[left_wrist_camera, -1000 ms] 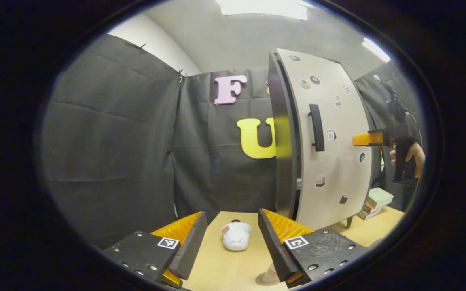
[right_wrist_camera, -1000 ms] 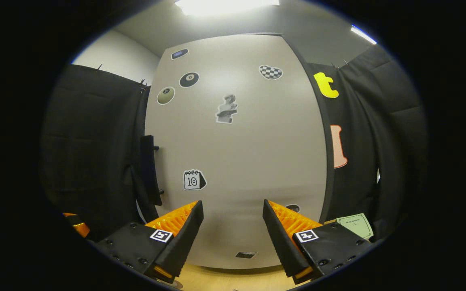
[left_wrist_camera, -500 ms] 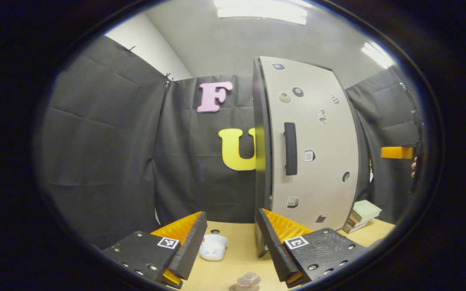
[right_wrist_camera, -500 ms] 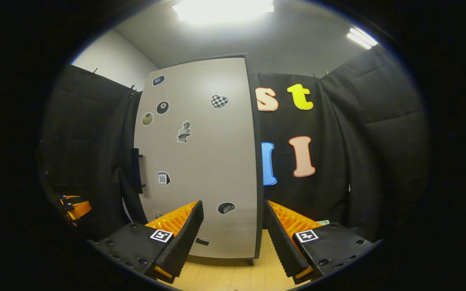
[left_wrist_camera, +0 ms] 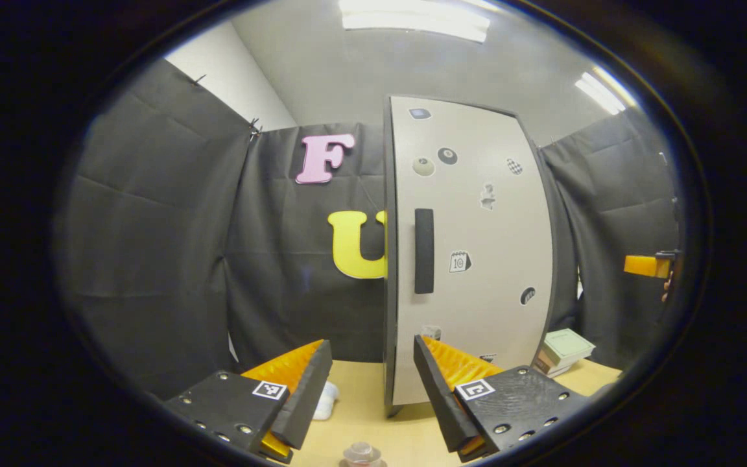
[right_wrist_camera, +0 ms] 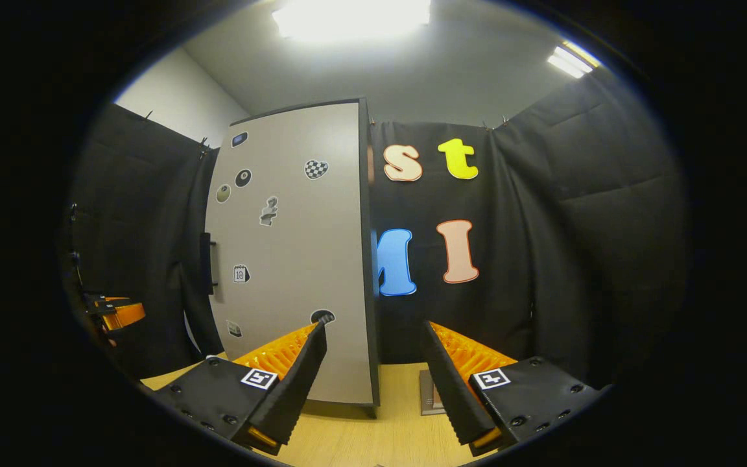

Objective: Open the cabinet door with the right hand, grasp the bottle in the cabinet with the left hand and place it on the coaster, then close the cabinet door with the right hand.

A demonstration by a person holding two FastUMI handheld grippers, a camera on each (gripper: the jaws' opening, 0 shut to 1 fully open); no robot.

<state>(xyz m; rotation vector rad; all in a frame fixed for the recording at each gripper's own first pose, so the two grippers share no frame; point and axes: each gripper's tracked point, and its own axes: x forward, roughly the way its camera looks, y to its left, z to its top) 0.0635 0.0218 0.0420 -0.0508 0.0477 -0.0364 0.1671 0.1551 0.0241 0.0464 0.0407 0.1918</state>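
Grey cabinet door (left_wrist_camera: 471,253) closed, bottle (left_wrist_camera: 362,454) out on your bench (right_wrist_camera: 373,441); both tools, left (left_wrist_camera: 370,389) and right (right_wrist_camera: 373,383), gape empty, work seemingly finished.

Place: recording booth, lab-type setup
Walls: black cloth (right_wrist_camera: 581,214) all round
Props: stickered cabinet (left_wrist_camera: 477,259) w/ wood table (right_wrist_camera: 373,434)

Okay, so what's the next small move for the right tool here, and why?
Probably just ease the right tool away and rest it. The door looks flush with the cabinet, the handle is free, and the bottle stands out on the table below the left tool. Both tools are open and hold nothing, so little seems left to do.
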